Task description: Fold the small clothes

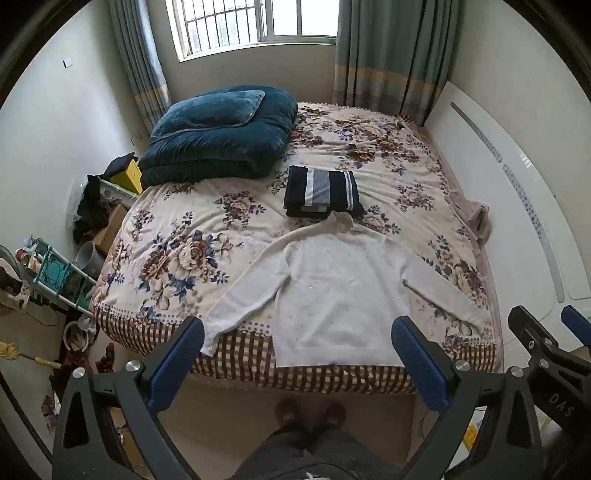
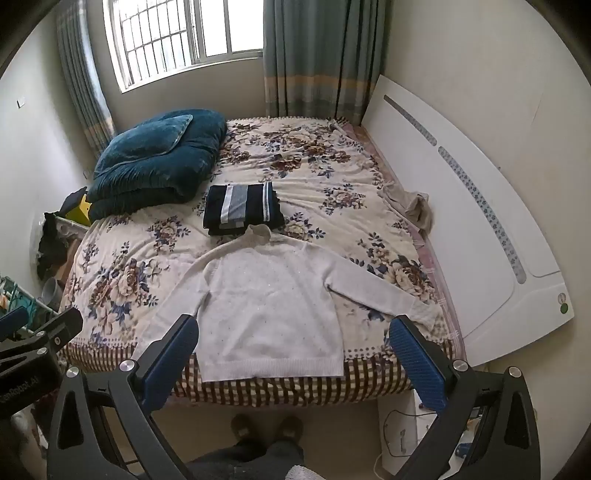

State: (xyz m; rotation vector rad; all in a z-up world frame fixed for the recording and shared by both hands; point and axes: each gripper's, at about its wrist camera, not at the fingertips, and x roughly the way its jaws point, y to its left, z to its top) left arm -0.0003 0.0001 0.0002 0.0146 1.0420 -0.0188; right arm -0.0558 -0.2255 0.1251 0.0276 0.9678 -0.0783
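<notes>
**White sweater laid flat at the bed's near edge, both grippers empty above it**

You stand at the foot of the bed [image 1: 177, 258] with both tools raised and tilted down toward it. Your left gripper [image 1: 297, 332] has its jaws spread wide with nothing between them; through the gap you see the hem of the white sweater [image 1: 332, 295]. Your right gripper [image 2: 293, 330] is just as wide and holds nothing; it frames the same sweater [image 2: 266, 306] from slightly further right. Neither set of blue pads touches the cloth.

The sweater lies face up on the floral bedspread, collar pointing away from you toward the window [image 1: 255, 22], hem at the near edge and hanging a little over the checked border. Both sleeves are spread out and angle down to either side, the left cuff reaching the edge of the bed. Just beyond the collar, touching or nearly touching it, sits a folded dark navy garment with grey and white stripes [image 1: 321, 190].

Further back on the left of the bed rests a folded teal quilt [image 1: 221, 136] with a matching pillow on top. A beige cloth [image 2: 417, 208] lies crumpled by the white headboard [image 2: 461, 192] on the right. Your slippered feet [image 1: 310, 411] show on the floor below the bed's edge.
</notes>
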